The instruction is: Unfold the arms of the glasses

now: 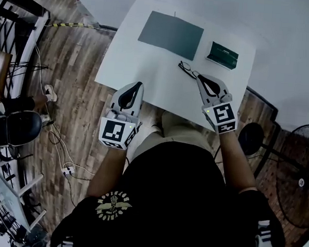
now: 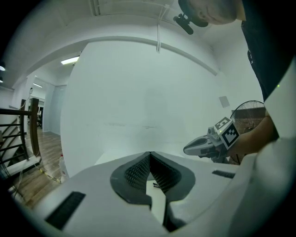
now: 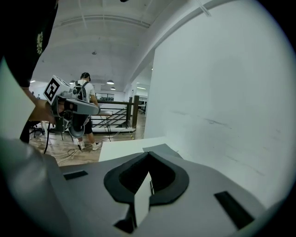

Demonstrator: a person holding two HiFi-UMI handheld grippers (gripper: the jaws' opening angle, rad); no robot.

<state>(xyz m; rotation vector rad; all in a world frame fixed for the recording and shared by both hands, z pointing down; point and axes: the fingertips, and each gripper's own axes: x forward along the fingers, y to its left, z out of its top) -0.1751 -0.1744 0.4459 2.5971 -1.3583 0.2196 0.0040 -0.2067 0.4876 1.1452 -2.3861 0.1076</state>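
Note:
The black glasses (image 1: 187,69) lie folded on the white table (image 1: 142,66), near its front edge and just below the grey mat (image 1: 171,34). My right gripper (image 1: 199,76) points at them from the right, its tip close beside the frame, jaws shut and holding nothing. My left gripper (image 1: 139,84) hovers over the table's front edge, further left and apart from the glasses, jaws also closed together and holding nothing. In the left gripper view the closed jaws (image 2: 150,153) fill the foreground and the right gripper (image 2: 208,146) shows at the right. The right gripper view shows its shut jaws (image 3: 148,153) and the left gripper (image 3: 74,109).
A dark green glasses case (image 1: 222,55) sits right of the mat. A white wall backs the table. On the wooden floor are a fan (image 1: 300,183) at the right, a round stool (image 1: 251,137), a black chair (image 1: 14,126) and cables at the left. A person (image 3: 85,92) stands far behind.

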